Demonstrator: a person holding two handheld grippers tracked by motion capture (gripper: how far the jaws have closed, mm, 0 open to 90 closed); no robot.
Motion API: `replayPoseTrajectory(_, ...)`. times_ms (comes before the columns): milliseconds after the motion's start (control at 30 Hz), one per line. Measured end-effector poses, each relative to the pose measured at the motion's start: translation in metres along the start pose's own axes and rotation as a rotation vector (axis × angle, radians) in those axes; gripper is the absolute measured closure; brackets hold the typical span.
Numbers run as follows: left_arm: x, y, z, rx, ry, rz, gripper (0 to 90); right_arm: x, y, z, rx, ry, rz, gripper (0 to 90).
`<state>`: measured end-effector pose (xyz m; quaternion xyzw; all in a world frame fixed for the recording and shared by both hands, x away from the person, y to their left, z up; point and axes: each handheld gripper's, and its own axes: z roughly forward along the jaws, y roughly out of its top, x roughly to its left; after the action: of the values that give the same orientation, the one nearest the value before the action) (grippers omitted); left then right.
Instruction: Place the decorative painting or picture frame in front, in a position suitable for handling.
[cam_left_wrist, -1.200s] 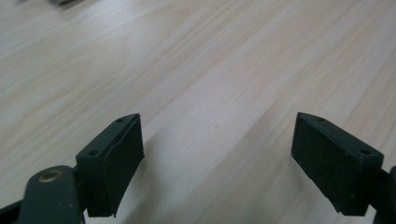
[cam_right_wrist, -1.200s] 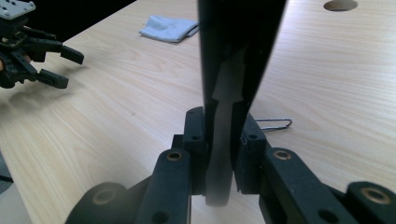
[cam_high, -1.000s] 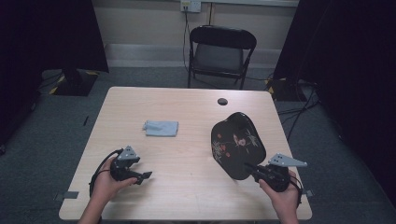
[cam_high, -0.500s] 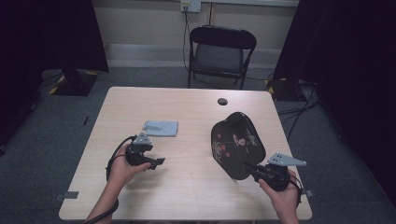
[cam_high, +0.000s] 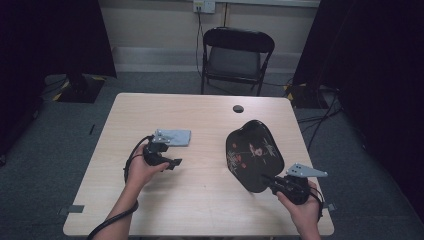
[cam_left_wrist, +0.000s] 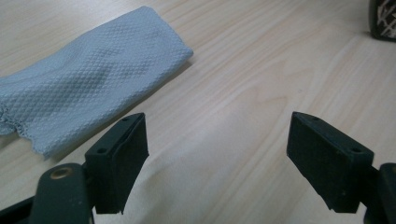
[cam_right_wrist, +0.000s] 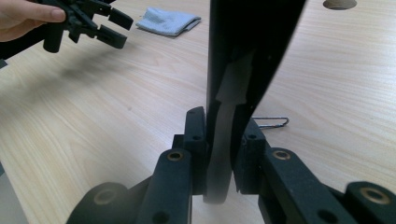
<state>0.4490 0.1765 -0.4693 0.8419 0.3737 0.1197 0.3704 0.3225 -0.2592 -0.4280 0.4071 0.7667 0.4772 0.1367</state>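
Right gripper (cam_right_wrist: 219, 140) clamped on the black tray's (cam_high: 252, 152) near rim, tilting it up for wiping; left gripper (cam_left_wrist: 217, 154) spread wide, cloth (cam_left_wrist: 88, 93) just beyond its jaws, on the tabletop (cam_high: 200, 200).

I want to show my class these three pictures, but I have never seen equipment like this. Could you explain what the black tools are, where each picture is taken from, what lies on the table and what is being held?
A person sits at a wooden table and holds a hand-operated tool in each hand: a gripper with two black jaws. One picture comes from a camera fixed above, looking down on the table. The other two come from small cameras riding on each gripper, looking along its jaws.

On the table lies a folded light-blue cloth. The left gripper is beside it, jaws open with nothing between them.

The right gripper is shut on the edge of a black lacquer tray with painted decoration and holds it tilted up on edge. In the right gripper view the rim sits clamped between the jaws.

Behind the table stands a black folding chair.
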Motion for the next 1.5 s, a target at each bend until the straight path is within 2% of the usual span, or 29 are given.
replayPoseTrajectory(67, 0.002, 0.001, 0.002, 0.003, 0.007, 0.004, 20.6, 0.0, 0.0, 0.0, 0.0, 0.001, 0.0, 78.6)
replayPoseTrajectory(133, 0.005, 0.004, 0.006, -0.015, 0.015, -0.018, 20.9, 0.0, 0.0, 0.0, 0.0, 0.001, -0.001, 78.6)
replayPoseTrajectory(367, 0.015, 0.015, 0.014, -0.045, 0.049, -0.037, 20.9, -0.001, 0.0, 0.0, 0.0, 0.003, 0.0, 78.6)
replayPoseTrajectory(500, 0.02, 0.019, 0.02, -0.04, 0.068, -0.043, 20.8, -0.001, 0.001, 0.0, 0.001, 0.003, -0.002, 78.6)
replayPoseTrajectory(567, 0.022, 0.017, 0.024, -0.042, 0.065, -0.065, 21.1, -0.001, 0.001, 0.0, 0.001, 0.003, -0.004, 78.6)
replayPoseTrajectory(633, 0.023, 0.015, 0.026, -0.038, 0.064, -0.063, 20.5, -0.001, 0.001, 0.0, 0.001, 0.002, -0.004, 78.6)
replayPoseTrajectory(700, 0.023, 0.012, 0.028, -0.036, 0.057, -0.079, 20.8, -0.001, 0.001, 0.0, 0.004, 0.001, -0.008, 78.6)
replayPoseTrajectory(833, 0.023, 0.003, 0.031, -0.005, 0.053, -0.093, 20.7, -0.001, 0.001, 0.0, 0.0, 0.003, -0.006, 78.6)
replayPoseTrajectory(867, 0.023, 0.001, 0.031, 0.002, 0.047, -0.087, 20.7, -0.001, 0.001, 0.0, 0.002, 0.002, -0.008, 78.6)
replayPoseTrajectory(900, 0.023, -0.001, 0.031, -0.014, 0.047, -0.084, 20.6, -0.001, 0.001, 0.0, 0.003, 0.001, -0.009, 78.6)
replayPoseTrajectory(967, 0.022, -0.003, 0.03, -0.026, 0.047, -0.097, 20.7, -0.001, 0.001, 0.0, 0.004, 0.0, -0.009, 78.5)
replayPoseTrajectory(1033, 0.022, -0.004, 0.028, -0.02, 0.039, -0.093, 20.8, 0.0, 0.001, 0.0, 0.005, 0.0, -0.011, 78.5)
replayPoseTrajectory(1167, 0.022, -0.004, 0.028, -0.01, 0.057, -0.069, 22.3, 0.0, 0.001, 0.0, 0.005, -0.002, -0.011, 78.5)
replayPoseTrajectory(1300, 0.025, 0.0, 0.03, -0.034, 0.072, -0.077, 21.8, 0.0, 0.001, 0.001, 0.006, -0.002, -0.013, 78.5)
replayPoseTrajectory(1367, 0.027, 0.001, 0.03, -0.025, 0.078, -0.074, 21.6, 0.0, 0.001, 0.001, 0.005, -0.002, -0.012, 78.5)
replayPoseTrajectory(1400, 0.028, 0.003, 0.032, -0.032, 0.079, -0.084, 21.6, 0.0, 0.001, 0.001, 0.006, -0.002, -0.012, 78.5)
replayPoseTrajectory(1433, 0.029, 0.004, 0.033, -0.044, 0.091, -0.071, 21.3, 0.0, 0.001, 0.001, 0.006, -0.001, -0.014, 78.5)
replayPoseTrajectory(1467, 0.031, 0.006, 0.033, -0.072, 0.102, -0.085, 23.1, 0.0, 0.001, 0.001, 0.006, 0.001, -0.014, 78.5)
replayPoseTrajectory(1500, 0.031, 0.006, 0.033, -0.072, 0.102, -0.085, 22.9, 0.0, 0.001, 0.001, 0.006, 0.001, -0.014, 78.5)
